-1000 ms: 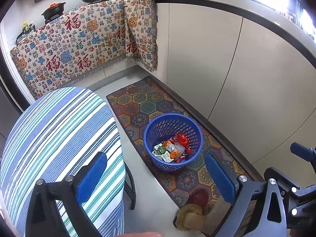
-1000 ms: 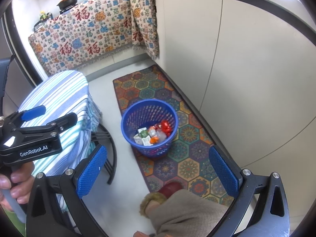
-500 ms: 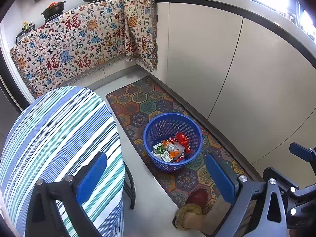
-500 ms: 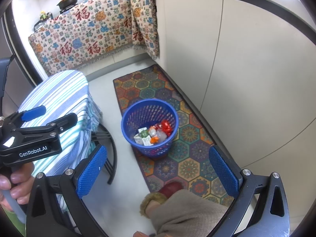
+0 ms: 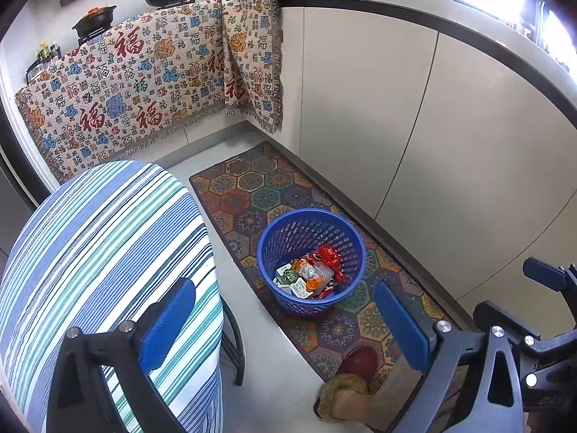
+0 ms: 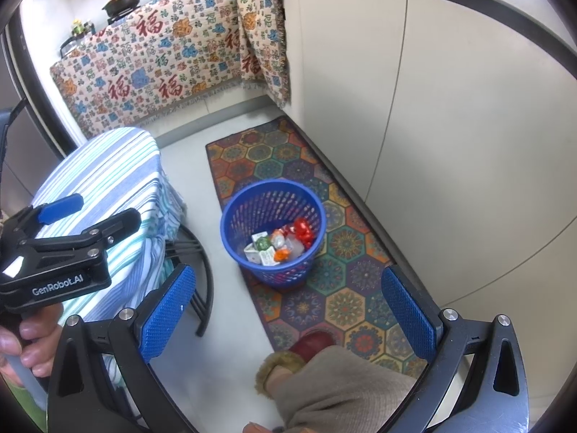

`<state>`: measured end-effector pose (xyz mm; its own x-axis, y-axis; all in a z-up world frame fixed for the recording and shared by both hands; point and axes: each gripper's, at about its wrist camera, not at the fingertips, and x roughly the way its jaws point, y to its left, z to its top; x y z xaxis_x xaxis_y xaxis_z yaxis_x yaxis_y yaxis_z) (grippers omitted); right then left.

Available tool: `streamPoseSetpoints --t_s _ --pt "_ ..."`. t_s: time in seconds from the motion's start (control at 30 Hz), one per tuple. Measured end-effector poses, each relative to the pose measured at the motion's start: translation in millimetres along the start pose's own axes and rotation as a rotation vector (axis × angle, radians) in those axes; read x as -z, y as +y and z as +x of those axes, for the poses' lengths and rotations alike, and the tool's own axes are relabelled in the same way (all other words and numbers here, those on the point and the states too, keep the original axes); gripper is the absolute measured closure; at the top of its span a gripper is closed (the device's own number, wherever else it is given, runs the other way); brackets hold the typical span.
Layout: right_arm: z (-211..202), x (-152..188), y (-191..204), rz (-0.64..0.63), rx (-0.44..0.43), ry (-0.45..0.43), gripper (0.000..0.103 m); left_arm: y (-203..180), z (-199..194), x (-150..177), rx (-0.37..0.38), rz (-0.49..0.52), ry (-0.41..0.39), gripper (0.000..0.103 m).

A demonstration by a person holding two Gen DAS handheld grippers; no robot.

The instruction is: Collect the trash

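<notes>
A blue mesh waste basket stands on the patterned floor mat and holds several wrappers and packets. It also shows in the right wrist view with the trash inside. My left gripper is open and empty, held above the floor beside the striped table. My right gripper is open and empty, held high above the mat, nearer than the basket. The left gripper also shows at the left of the right wrist view.
A round table with a striped cloth stands left of the basket. White cabinets run along the right. A patterned cloth hangs at the back. The person's slippered foot stands on the mat.
</notes>
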<state>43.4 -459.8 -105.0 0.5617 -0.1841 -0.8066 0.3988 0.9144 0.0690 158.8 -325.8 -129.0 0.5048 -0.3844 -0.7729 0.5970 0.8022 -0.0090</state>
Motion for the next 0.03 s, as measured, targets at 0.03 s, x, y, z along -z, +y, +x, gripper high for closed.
streamPoseSetpoints --t_s 0.03 --pt "0.1 -0.1 -0.2 0.001 0.001 0.000 0.000 0.7 -0.4 -0.2 -0.004 0.003 -0.003 0.001"
